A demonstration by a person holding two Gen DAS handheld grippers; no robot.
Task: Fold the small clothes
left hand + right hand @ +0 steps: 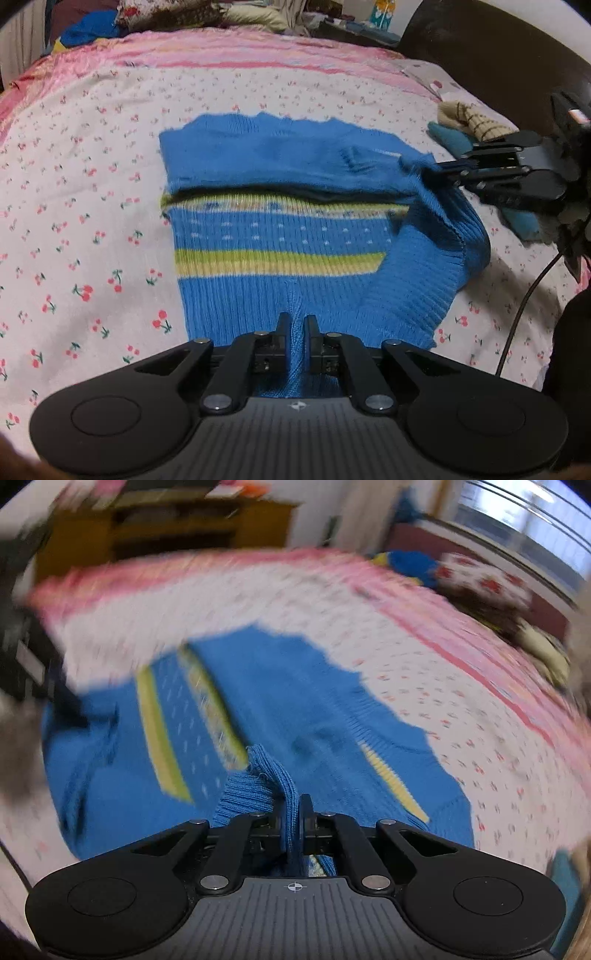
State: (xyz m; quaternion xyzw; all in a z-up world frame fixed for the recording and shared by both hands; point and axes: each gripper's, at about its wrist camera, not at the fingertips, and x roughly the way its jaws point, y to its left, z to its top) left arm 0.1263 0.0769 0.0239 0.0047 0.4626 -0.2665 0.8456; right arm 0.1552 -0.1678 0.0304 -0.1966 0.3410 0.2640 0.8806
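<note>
A small blue knit sweater (280, 236) with yellow-green stripes and white dots lies on the bed, its far part folded over toward me. My left gripper (297, 325) is shut on the ribbed blue hem at the near edge. In the left wrist view my right gripper (430, 170) comes in from the right and pinches the sweater's right corner, with a ribbed flap hanging below it. The right wrist view is blurred; there my right gripper (293, 805) is shut on a bunched fold of the blue sweater (295, 709).
The bed sheet (92, 184) is pale with a cherry print and a pink band at the far side. A beige and teal garment pile (469, 125) lies at the right, behind the right gripper. A black cable (524, 302) hangs at right. Pillows and clothes (110, 22) crowd the head of the bed.
</note>
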